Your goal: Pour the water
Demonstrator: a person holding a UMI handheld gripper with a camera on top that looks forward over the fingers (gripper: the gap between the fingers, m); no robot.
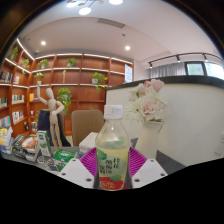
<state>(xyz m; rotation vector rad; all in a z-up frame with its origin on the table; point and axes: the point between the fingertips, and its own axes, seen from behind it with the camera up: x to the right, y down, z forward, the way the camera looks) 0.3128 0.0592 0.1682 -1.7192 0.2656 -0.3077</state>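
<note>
The tool is clamped on an upright, white-capped bottle of pale liquid.

The clear plastic bottle with a white cap wears a green and red label bearing white characters, too small to read. The flat green packet lying on the table beside it shows pale marks that cannot be made out. The orange and white box further off carries print that is likewise illegible.
</note>
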